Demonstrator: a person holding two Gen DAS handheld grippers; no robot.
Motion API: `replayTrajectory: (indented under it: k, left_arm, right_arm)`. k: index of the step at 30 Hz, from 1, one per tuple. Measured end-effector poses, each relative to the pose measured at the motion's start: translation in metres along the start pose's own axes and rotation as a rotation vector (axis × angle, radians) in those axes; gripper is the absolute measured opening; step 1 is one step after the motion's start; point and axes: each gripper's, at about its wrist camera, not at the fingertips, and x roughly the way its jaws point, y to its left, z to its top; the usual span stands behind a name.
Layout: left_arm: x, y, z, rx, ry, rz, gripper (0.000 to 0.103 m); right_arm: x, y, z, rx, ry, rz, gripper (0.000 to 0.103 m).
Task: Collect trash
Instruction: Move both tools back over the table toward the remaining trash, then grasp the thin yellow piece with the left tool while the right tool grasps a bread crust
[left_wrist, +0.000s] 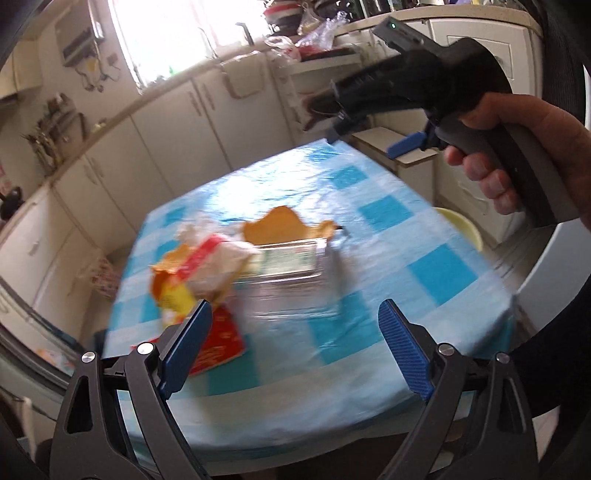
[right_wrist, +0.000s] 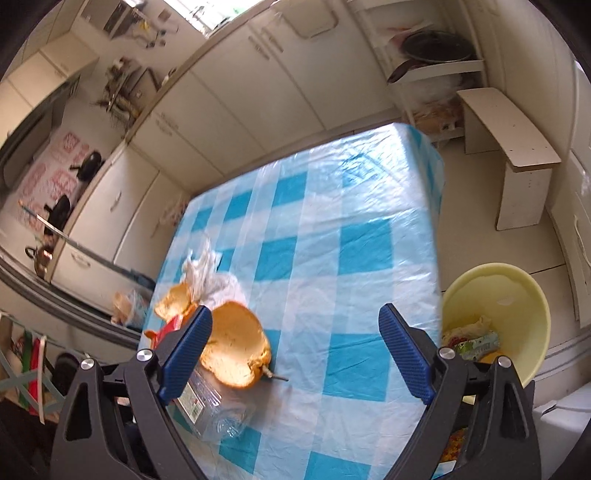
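Trash lies on the blue-and-white checked table (left_wrist: 388, 236): a clear plastic container (left_wrist: 291, 280) with a green label, an orange fruit peel (left_wrist: 284, 225), crumpled white plastic (left_wrist: 218, 254) and a red-and-yellow wrapper (left_wrist: 218, 339). My left gripper (left_wrist: 295, 347) is open and empty, above the table's near edge, the wrapper by its left finger. My right gripper (right_wrist: 295, 350) is open and empty over the table (right_wrist: 332, 229); the peel (right_wrist: 236, 343), container (right_wrist: 210, 406) and white plastic (right_wrist: 207, 277) lie by its left finger. The right gripper also shows in the left wrist view (left_wrist: 369, 144), held high at the right.
A pale yellow bowl (right_wrist: 517, 295) on the floor right of the table holds some wrappers (right_wrist: 472, 343); its rim shows in the left wrist view (left_wrist: 461, 225). A small beige stool (right_wrist: 513, 147) stands beyond it. Kitchen cabinets (right_wrist: 221, 110) run behind the table.
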Motion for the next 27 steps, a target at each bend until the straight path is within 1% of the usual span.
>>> replayTrajectory:
  k: [2,5,8,11,14,16,20,25,26,27]
  left_arm:
    - [-0.001,0.012,-0.006,0.043,-0.015,0.053,0.087]
    - [0.005,0.024,-0.008,0.095,-0.007,0.096,0.087]
    - [0.014,0.031,-0.01,0.149,0.0,0.109,0.087]
    - [0.024,0.036,-0.012,0.194,0.007,0.136,0.088]
    - [0.032,0.042,-0.009,0.203,0.008,0.162,0.087]
    - [0.034,0.042,-0.006,0.216,0.011,0.176,0.088]
    - [0.042,0.036,-0.003,0.277,0.004,0.213,0.088]
    - [0.043,0.025,0.001,0.355,-0.037,0.249,0.087]
    - [0.042,0.023,0.002,0.367,-0.04,0.25,0.087]
    - [0.043,0.021,0.003,0.375,-0.046,0.249,0.08]
  right_arm:
    - [0.009,0.006,-0.004,-0.023,0.032,-0.006,0.088]
    - [0.022,0.013,-0.01,-0.057,0.079,-0.017,0.088]
    - [0.033,0.021,-0.017,-0.095,0.119,-0.023,0.088]
    - [0.041,0.029,-0.022,-0.129,0.138,-0.041,0.088]
    - [0.049,0.033,-0.025,-0.138,0.158,-0.041,0.088]
    - [0.054,0.035,-0.026,-0.144,0.175,-0.037,0.088]
    - [0.064,0.04,-0.029,-0.15,0.208,-0.018,0.087]
    - [0.072,0.043,-0.033,-0.139,0.247,-0.004,0.081]
    - [0.075,0.043,-0.033,-0.135,0.251,-0.003,0.079]
    - [0.077,0.042,-0.034,-0.13,0.256,-0.002,0.076]
